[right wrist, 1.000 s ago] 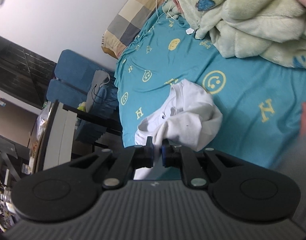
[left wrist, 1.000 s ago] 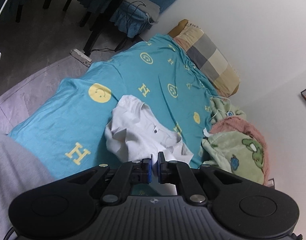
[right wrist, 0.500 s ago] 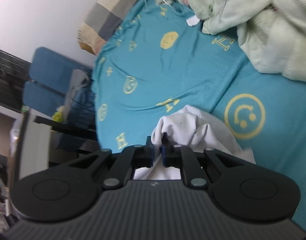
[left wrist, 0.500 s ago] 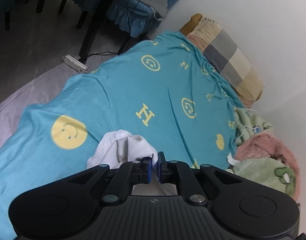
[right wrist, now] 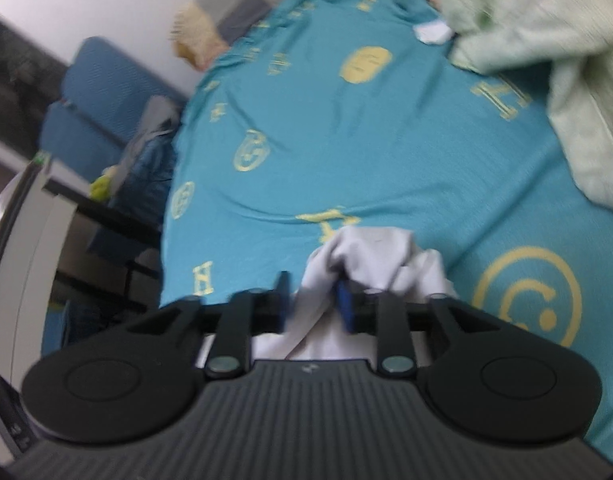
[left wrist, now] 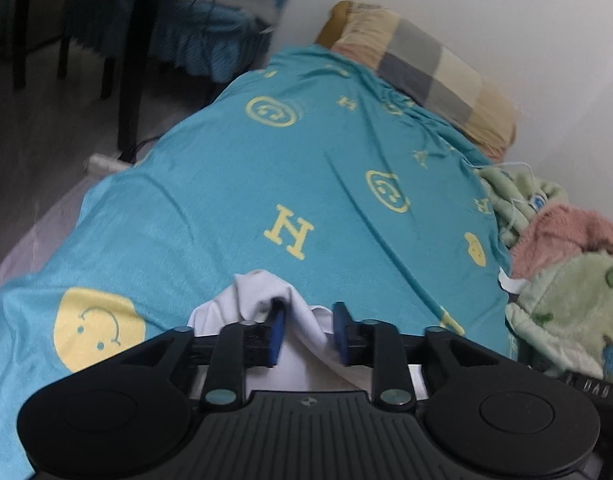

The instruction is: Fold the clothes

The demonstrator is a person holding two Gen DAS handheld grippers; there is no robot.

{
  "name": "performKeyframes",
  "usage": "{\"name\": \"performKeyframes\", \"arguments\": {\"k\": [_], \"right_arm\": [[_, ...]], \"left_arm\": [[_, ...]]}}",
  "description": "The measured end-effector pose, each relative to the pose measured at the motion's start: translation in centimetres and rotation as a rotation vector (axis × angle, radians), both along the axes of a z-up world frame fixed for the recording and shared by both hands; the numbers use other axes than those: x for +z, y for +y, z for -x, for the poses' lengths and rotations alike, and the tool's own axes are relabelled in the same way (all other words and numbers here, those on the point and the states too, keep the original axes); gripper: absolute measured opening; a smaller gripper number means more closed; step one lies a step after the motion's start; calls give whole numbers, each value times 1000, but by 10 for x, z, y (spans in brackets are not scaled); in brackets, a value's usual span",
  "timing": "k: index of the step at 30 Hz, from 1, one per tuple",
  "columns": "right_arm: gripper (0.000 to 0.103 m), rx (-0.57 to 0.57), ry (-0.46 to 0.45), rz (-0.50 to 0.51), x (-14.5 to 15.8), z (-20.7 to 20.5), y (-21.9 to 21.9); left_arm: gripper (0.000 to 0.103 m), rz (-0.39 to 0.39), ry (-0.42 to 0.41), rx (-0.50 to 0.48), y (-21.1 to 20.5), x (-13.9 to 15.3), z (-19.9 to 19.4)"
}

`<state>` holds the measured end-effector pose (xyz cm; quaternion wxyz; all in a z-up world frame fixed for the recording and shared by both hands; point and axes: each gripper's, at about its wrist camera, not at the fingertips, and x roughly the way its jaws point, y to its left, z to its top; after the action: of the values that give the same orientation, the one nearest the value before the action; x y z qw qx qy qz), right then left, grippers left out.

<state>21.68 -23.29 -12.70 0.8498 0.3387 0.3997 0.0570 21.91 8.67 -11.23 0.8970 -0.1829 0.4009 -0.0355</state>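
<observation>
A white shirt [left wrist: 262, 296] lies bunched on the teal bed sheet [left wrist: 306, 184], right under both grippers. My left gripper [left wrist: 308, 334] is open, its blue pads apart, with a ridge of the white cloth lying loose between them. In the right wrist view the same shirt [right wrist: 370, 256] is crumpled just ahead of my right gripper [right wrist: 314, 306], which is also open with cloth between its pads. Most of the shirt is hidden under the gripper bodies.
A checked pillow [left wrist: 422, 68] lies at the head of the bed by the white wall. A green and pink fleece blanket [left wrist: 566, 280] is heaped on the right side. Left of the bed are a dark table leg [left wrist: 134, 60], blue-covered chairs [right wrist: 102, 100] and the floor.
Both grippers were shut on the shirt and carried it toward the near end of the bed. Both have now opened and the cloth lies slack between the pads.
</observation>
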Motion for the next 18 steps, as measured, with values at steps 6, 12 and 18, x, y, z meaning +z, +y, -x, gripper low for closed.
{"name": "performKeyframes", "arguments": {"k": [6,12,18], "right_arm": [[62,95,-111,199,8,0,23],[62,174,-112,359,-10,-9,41],[61,191,-109,407,-15,-6,48]], "left_arm": [[71,-266,-96,-98,-33,3,12],[70,-316,-19,-139,-40,-21,5],[70,-335,-14,-158,-40,-24,10]]}}
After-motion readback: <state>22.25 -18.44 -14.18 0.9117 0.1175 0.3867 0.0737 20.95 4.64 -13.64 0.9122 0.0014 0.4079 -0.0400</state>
